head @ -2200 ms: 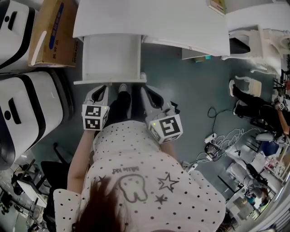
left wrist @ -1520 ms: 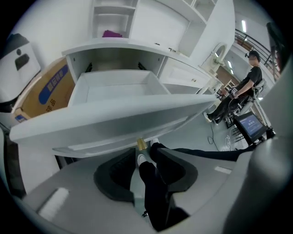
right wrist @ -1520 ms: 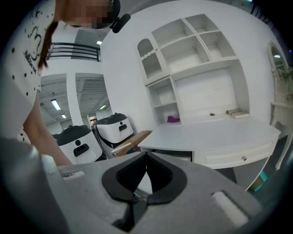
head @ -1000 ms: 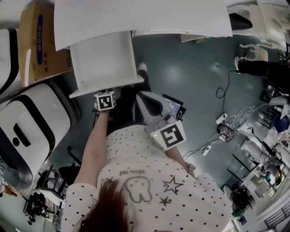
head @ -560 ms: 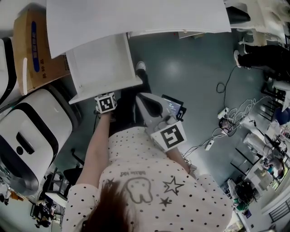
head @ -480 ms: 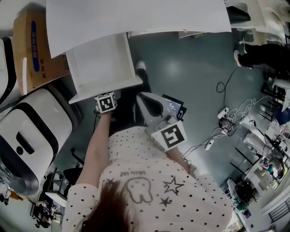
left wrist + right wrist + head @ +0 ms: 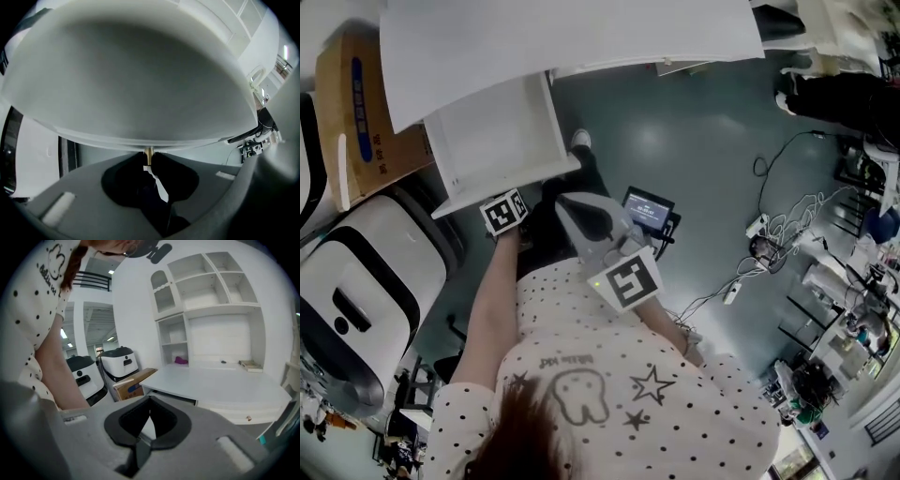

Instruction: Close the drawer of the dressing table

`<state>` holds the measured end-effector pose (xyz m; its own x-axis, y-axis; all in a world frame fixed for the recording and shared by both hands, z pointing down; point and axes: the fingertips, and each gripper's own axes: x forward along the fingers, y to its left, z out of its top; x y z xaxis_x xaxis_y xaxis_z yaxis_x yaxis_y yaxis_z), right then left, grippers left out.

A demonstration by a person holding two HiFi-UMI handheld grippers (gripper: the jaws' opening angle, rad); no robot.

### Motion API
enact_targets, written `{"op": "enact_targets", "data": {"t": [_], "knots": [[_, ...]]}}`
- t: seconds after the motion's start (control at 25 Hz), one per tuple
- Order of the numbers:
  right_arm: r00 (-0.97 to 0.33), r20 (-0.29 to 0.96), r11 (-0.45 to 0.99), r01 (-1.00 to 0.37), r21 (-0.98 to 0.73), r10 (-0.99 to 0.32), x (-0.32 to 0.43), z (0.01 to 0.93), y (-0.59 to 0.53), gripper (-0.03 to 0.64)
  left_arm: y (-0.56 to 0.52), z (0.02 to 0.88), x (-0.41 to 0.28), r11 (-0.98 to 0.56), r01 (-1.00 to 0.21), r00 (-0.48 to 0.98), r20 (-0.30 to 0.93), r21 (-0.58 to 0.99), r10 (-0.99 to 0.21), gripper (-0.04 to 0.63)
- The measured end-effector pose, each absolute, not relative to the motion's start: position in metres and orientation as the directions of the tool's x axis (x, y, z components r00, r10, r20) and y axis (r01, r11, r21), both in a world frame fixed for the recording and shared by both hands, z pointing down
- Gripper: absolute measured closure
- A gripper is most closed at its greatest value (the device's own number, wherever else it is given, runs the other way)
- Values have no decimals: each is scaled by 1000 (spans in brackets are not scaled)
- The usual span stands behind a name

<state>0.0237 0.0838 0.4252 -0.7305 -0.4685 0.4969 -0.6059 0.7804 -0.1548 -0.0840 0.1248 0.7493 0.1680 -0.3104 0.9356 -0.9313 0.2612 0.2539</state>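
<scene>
The white dressing table (image 7: 572, 42) has its drawer (image 7: 492, 141) pulled out toward me. In the head view my left gripper's marker cube (image 7: 504, 213) sits right below the drawer's front edge, and its fingertips are hidden there. In the left gripper view the drawer front (image 7: 136, 84) fills the picture. A small brass knob (image 7: 148, 153) sits at the tips of my left gripper (image 7: 149, 161), whose jaws are closing on it. My right gripper (image 7: 569, 203) hangs shut and empty to the right of the drawer, apart from it. Its own view faces the tabletop (image 7: 220, 385).
A cardboard box (image 7: 352, 112) and white machines with black stripes (image 7: 366, 281) stand left of the drawer. A small screen (image 7: 645, 208) and cables (image 7: 769, 253) lie on the grey floor to the right. White shelves (image 7: 211, 301) rise behind the table.
About two seconds ago both grippers hung side by side below the drawer front. The left one has since moved up to that edge and stayed there; the right has drawn back.
</scene>
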Motion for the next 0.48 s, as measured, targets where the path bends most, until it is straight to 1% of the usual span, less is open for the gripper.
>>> {"op": "enact_targets", "data": {"t": [0.12, 0.2, 0.32, 0.48], "knots": [[-770, 491, 840, -527, -130, -408, 11, 422, 87, 615, 119, 748, -88, 308, -921, 142, 941, 239, -306, 518], [-792, 467, 867, -488, -98, -393, 9, 415, 82, 617, 115, 748, -90, 340, -914, 120, 947, 223, -297, 520], [-808, 439, 874, -477, -97, -392, 13, 406, 69, 617, 106, 747, -95, 369, -908, 91, 952, 200, -293, 522], [-810, 447, 880, -466, -99, -379, 21, 410, 56, 617, 91, 747, -101, 401, -895, 66, 948, 194, -310, 522]]}}
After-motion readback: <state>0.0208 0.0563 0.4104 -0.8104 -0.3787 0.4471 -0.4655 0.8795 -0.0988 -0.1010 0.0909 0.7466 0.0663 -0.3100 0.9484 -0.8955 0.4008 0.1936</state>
